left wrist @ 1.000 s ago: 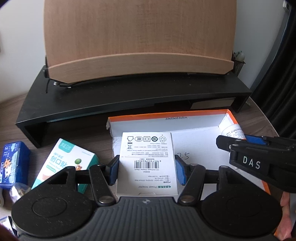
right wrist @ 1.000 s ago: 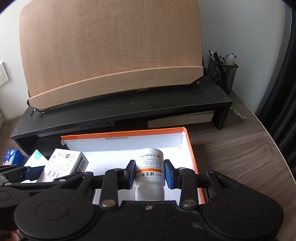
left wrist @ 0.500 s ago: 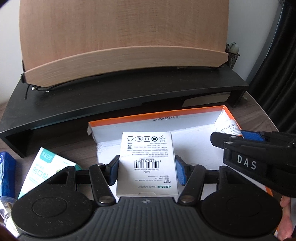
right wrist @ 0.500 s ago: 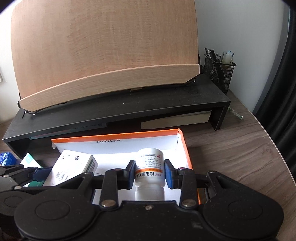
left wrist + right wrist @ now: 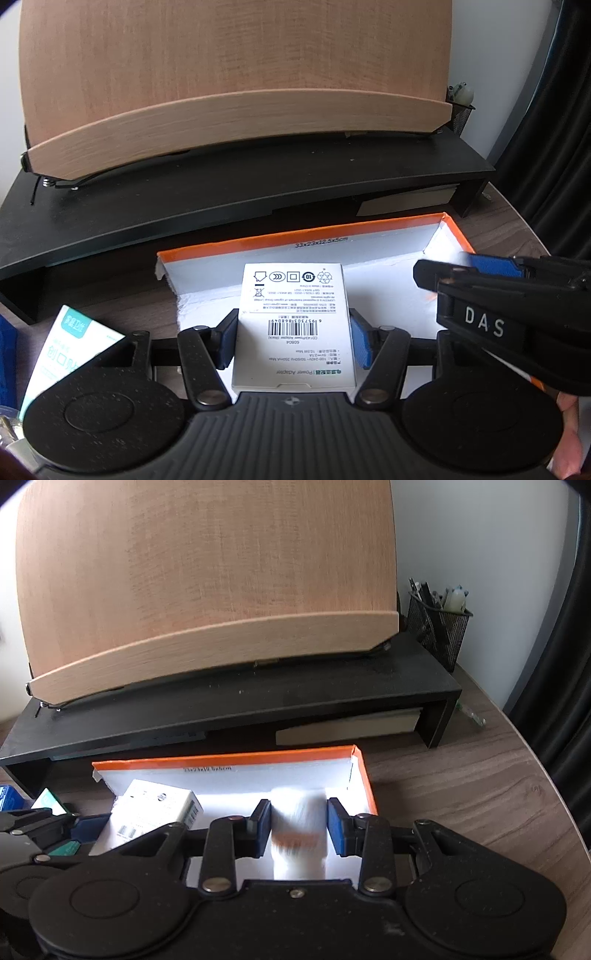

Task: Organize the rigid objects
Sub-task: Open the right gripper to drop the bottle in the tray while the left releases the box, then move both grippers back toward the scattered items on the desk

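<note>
**Filling the orange tray: two items arriving, more waiting outside**

Sorting is partway through. The shallow white cardboard tray with orange outer walls sits on the brown wood-grain worktop, in front of the black monitor riser.

The left hand-held gripper is clamped on a flat white power-adapter box with a barcode label, its blue pads pressed against both long sides. The box hangs over the tray's floor toward 9 o'clock; whether it touches the floor cannot be told.

The right hand-held gripper is opening its jaws. A white cylindrical bottle with an orange label band, blurred in the right wrist view, stands between the pads toward the tray's 3 o'clock side; a thin gap shows on each side, so it looks released.

Outside the tray, at about 9 o'clock on the worktop, a white-and-teal carton and a blue packet are not yet put away. In my judgement the bottle is as good as placed, the adapter box comes next, and those two remain.
</note>
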`<state>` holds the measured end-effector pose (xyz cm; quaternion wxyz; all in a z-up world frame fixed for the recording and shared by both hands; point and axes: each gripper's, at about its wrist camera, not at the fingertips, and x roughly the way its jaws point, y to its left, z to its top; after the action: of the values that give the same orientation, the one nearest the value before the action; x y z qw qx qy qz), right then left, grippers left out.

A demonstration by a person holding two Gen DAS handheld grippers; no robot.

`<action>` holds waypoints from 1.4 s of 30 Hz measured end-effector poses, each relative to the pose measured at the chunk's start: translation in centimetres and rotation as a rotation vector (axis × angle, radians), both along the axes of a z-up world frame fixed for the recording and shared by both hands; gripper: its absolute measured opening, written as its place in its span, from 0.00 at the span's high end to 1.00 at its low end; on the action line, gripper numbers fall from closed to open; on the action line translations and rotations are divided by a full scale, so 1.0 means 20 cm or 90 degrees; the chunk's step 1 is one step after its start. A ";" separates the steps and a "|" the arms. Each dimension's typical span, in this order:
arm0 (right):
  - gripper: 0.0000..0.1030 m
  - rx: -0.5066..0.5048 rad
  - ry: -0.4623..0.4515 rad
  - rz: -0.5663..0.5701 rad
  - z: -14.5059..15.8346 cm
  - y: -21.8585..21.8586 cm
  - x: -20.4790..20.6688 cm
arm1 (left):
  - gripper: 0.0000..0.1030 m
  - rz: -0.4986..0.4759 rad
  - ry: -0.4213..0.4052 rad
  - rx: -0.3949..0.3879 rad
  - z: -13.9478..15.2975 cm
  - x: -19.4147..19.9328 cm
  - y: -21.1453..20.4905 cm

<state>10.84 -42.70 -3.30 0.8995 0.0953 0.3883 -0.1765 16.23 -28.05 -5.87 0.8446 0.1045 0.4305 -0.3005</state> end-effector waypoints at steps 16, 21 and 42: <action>0.11 -0.006 -0.129 -0.010 0.25 0.04 -0.34 | 0.08 0.034 -0.034 -0.015 0.16 -0.17 0.07; 0.11 0.017 -0.175 -0.028 0.25 0.05 -0.45 | 0.04 0.061 -0.050 -0.014 0.20 -0.27 0.13; 0.08 0.063 -0.132 0.167 0.23 0.24 -0.56 | 0.03 0.249 -0.068 0.006 0.24 -0.60 0.45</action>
<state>-0.44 -37.96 1.36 0.9443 0.1055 0.3106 -0.0277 4.23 -19.00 -1.09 0.9080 0.0385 0.3987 -0.1227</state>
